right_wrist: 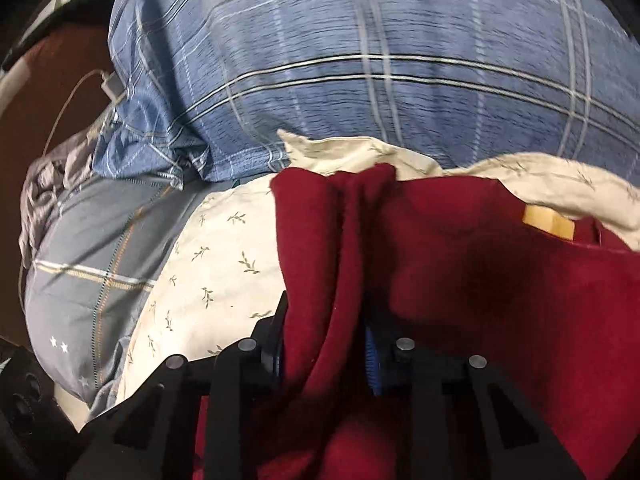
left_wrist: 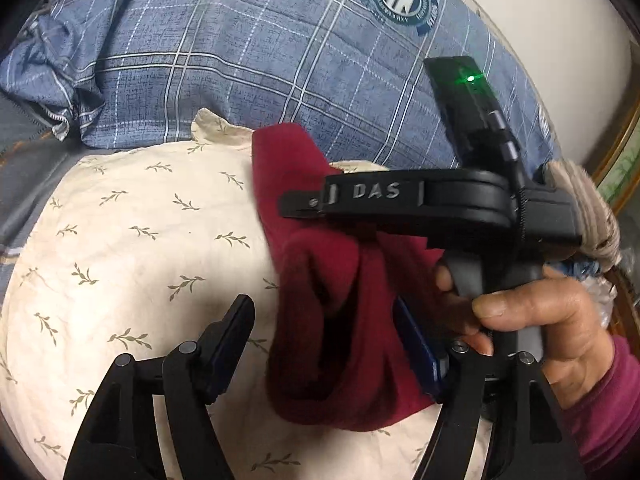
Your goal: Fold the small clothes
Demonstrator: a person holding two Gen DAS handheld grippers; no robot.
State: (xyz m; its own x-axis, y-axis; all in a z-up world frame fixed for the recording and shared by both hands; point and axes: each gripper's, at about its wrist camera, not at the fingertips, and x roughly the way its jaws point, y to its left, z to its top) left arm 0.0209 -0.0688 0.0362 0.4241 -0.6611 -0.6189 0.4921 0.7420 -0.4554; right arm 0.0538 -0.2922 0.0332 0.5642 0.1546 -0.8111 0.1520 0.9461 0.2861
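A dark red garment [left_wrist: 340, 320] lies bunched on a cream pillow [left_wrist: 140, 240] printed with leaf sprigs. My left gripper [left_wrist: 324, 320] stands open around the cloth: its left finger [left_wrist: 232, 340] is clear of it, and the red fabric drapes over the blue pad of the right finger [left_wrist: 420, 352]. In the right wrist view my right gripper [right_wrist: 326, 314] is shut on an upright fold of the red garment [right_wrist: 480, 280], with cloth filling the gap between the pads. A yellow tag [right_wrist: 548, 220] shows on the garment. A hand [left_wrist: 540, 320] holds the right gripper's black body [left_wrist: 400, 200] above the cloth.
A blue plaid pillow [left_wrist: 240, 60] rises behind the cream one. Grey-blue bedding [right_wrist: 88, 260] lies to the left, with a white charger plug [right_wrist: 110, 86] and its cable beyond it. A beige knitted item [left_wrist: 580, 208] sits at the right by a wall.
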